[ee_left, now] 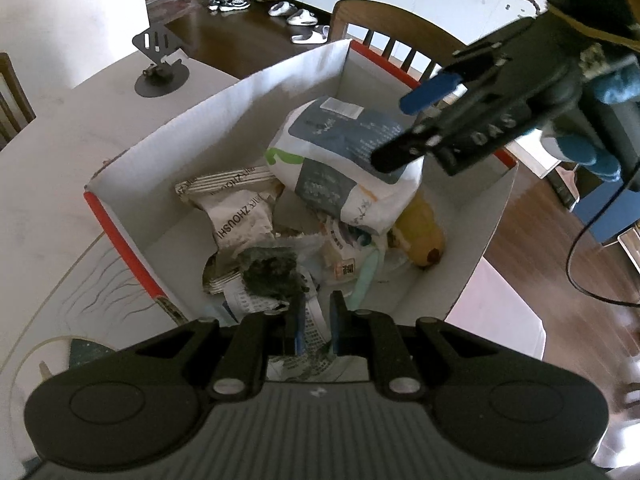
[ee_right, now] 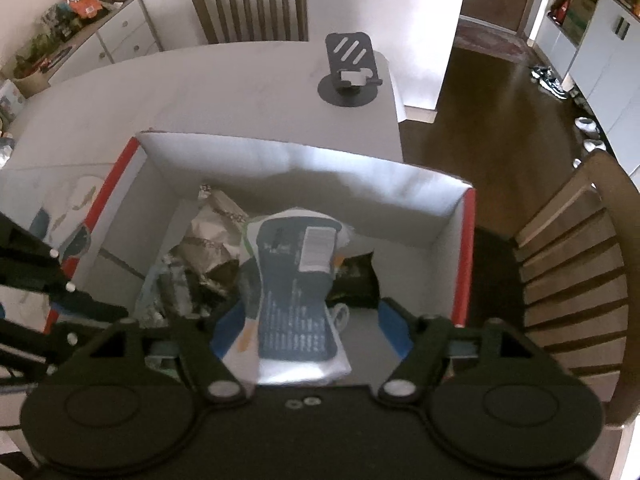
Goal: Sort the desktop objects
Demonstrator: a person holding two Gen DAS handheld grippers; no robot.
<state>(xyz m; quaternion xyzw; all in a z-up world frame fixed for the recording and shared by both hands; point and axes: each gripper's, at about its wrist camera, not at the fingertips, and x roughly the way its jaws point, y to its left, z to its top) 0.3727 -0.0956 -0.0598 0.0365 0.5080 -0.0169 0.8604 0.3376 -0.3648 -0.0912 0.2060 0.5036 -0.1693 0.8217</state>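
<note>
A white cardboard box (ee_left: 224, 116) with red edges stands on the table and holds several packets and wrappers. A white and blue pouch (ee_left: 340, 152) lies on top of the pile; it also shows in the right wrist view (ee_right: 296, 280). My right gripper (ee_left: 400, 128) hovers above the pouch with its jaws wide apart; in its own view (ee_right: 312, 320) the blue pads flank the pouch without gripping it. My left gripper (ee_left: 314, 320) sits at the box's near edge, jaws narrowly apart and empty, just above a dark crumpled wrapper (ee_left: 272, 272). A yellow item (ee_left: 420, 236) lies by the right wall.
A dark phone stand (ee_left: 160, 68) stands at the table's far corner and shows in the right wrist view (ee_right: 348, 72). Wooden chairs (ee_right: 248, 4) stand around the table, one (ee_right: 572, 276) close to the box's right side. Shoes lie on the dark wood floor.
</note>
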